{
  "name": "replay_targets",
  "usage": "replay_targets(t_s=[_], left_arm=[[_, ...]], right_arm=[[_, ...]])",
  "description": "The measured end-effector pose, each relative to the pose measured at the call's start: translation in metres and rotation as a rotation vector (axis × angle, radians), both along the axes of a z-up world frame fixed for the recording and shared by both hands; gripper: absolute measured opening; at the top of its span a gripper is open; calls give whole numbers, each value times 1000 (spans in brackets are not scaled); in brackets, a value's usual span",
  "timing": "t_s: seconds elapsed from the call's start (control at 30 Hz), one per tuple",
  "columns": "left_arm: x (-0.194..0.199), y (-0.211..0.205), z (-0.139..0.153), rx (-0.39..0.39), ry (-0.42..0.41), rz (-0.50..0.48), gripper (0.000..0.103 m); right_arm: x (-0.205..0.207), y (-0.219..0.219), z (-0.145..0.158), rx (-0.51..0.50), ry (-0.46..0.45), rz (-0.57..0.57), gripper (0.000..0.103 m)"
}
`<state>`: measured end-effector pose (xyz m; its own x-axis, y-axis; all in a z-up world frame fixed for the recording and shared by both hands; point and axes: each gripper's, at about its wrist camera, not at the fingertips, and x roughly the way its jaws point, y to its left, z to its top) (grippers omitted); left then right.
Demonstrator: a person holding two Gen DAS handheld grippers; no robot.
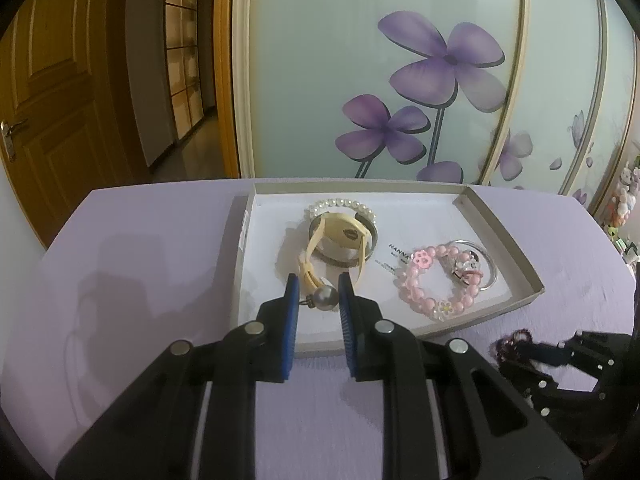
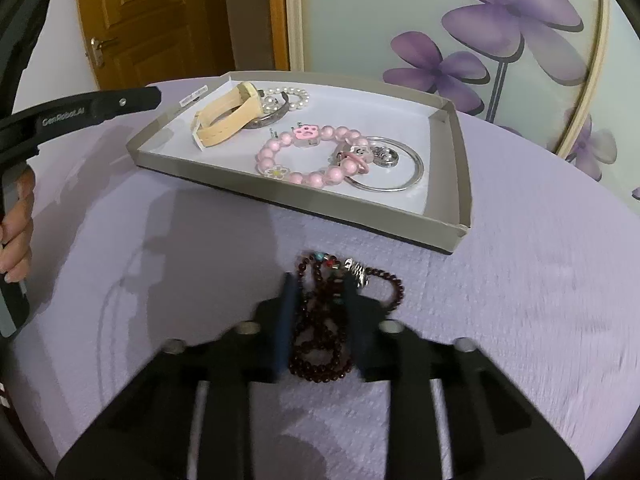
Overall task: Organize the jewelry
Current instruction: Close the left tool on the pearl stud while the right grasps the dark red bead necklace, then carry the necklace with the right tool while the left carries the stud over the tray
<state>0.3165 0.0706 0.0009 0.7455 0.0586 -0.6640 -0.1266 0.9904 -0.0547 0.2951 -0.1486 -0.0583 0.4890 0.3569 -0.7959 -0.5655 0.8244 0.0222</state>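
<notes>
Straddling a coiled dark-red bead strand with silver charm, right claw parted; left claw parted too.

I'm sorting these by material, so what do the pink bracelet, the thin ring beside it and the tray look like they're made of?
Pink bead bracelet: glossy beads, probably glass or plastic, judging by their soft highlights. Silver bangle: polished metal, with a bright mirror sheen. Tray: matte grey cardboard with folded corners and a white lining.
</notes>
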Motion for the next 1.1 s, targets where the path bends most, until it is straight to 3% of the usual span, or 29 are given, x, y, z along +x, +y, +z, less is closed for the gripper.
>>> replay_targets(t_s=[0.07,0.23,0.47,0.73,1.1], left_arm=[[1,0,0,2,-2,1,20],[1,1,1,0,-3,5,20],[1,3,7,-4,-20,6,20],[11,3,16,-9,-44,3,20],[42,-1,18,-14,-63,-12,20]], right_arm=[[-3,1,1,-2,0,8,9],[-7,-1,2,8,5,0,8],[-9,-16,19,122,30,-10,6],[1,-25,63,227,-54,-31,6],[28,-25,103,289,-181,-70,6]])
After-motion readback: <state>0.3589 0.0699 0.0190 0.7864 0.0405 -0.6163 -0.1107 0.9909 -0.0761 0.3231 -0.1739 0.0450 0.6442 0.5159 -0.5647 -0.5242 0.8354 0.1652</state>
